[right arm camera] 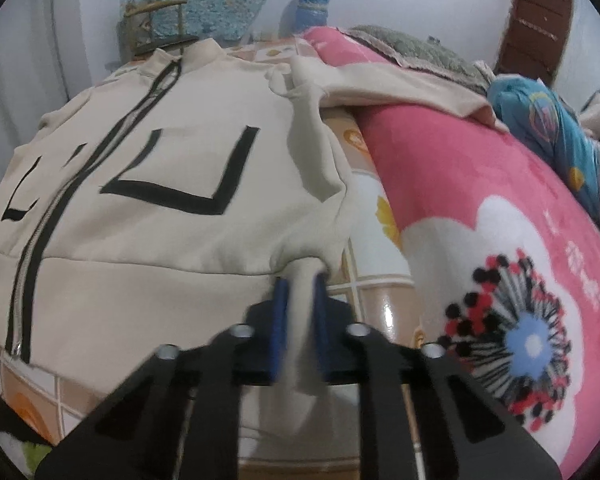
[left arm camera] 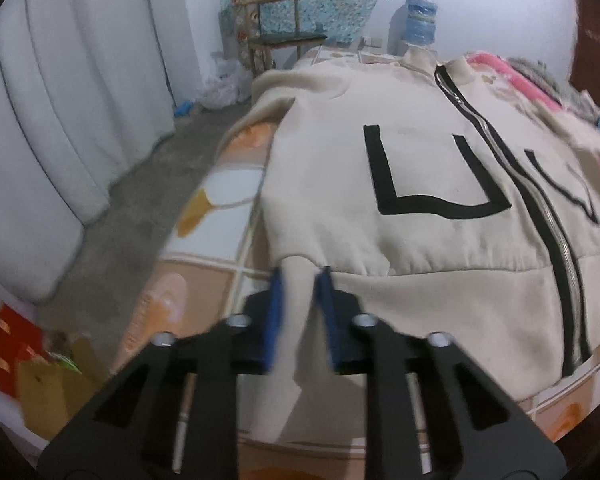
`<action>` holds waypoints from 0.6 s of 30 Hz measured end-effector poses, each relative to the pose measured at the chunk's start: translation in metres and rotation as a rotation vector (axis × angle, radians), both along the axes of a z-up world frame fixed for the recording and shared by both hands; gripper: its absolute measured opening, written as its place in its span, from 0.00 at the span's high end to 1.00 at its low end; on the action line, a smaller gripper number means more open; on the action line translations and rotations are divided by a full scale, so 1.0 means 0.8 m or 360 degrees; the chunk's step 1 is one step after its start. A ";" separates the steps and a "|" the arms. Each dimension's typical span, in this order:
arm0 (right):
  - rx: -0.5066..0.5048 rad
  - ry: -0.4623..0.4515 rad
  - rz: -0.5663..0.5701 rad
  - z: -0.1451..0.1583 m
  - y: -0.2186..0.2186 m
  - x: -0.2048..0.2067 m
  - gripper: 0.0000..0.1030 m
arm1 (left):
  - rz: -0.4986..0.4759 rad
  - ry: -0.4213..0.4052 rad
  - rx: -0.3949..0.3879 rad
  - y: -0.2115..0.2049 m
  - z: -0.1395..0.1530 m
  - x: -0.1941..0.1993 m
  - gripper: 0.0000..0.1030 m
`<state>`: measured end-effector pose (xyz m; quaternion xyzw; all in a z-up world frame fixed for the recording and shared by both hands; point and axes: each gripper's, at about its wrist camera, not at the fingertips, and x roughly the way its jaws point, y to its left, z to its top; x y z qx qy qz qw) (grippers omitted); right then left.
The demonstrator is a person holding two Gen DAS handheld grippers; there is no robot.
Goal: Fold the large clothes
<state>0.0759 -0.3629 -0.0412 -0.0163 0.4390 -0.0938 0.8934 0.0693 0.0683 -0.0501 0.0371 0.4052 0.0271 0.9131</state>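
Note:
A cream zip-up jacket (left arm camera: 420, 184) with black line marks and a black-edged zipper lies front-up on the bed; it also shows in the right wrist view (right arm camera: 148, 208). My left gripper (left arm camera: 302, 280) is shut on the jacket's bottom-left hem corner, with a pinched fold of cream cloth between the blue pads. My right gripper (right arm camera: 300, 284) is shut on the bottom-right hem corner in the same way. One sleeve (right arm camera: 400, 80) lies out to the right over a pink blanket. The left sleeve (left arm camera: 284, 84) is folded at the bed's edge.
The bed has a tiled-pattern cover (left arm camera: 220, 208). A pink flowered blanket (right arm camera: 500, 240) and a blue bundle (right arm camera: 548, 120) lie to the right. White curtains (left arm camera: 68, 100) hang at the left. A wooden chair (left arm camera: 280, 28), a water jug (left arm camera: 420, 20) and a brown door (right arm camera: 536, 28) stand beyond the bed.

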 end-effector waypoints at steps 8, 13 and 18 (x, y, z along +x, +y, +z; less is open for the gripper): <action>0.0000 0.0019 0.0039 0.017 0.001 -0.026 0.95 | -0.0111 -0.0093 0.0081 -0.005 0.028 -0.027 0.95; 0.0034 0.0044 0.0058 0.024 0.003 -0.054 0.95 | -0.0138 -0.0069 0.0080 0.002 0.035 -0.056 0.95; 0.0055 0.0089 0.0086 0.035 0.008 -0.102 0.95 | -0.0167 0.0026 0.0115 0.013 0.032 -0.097 0.94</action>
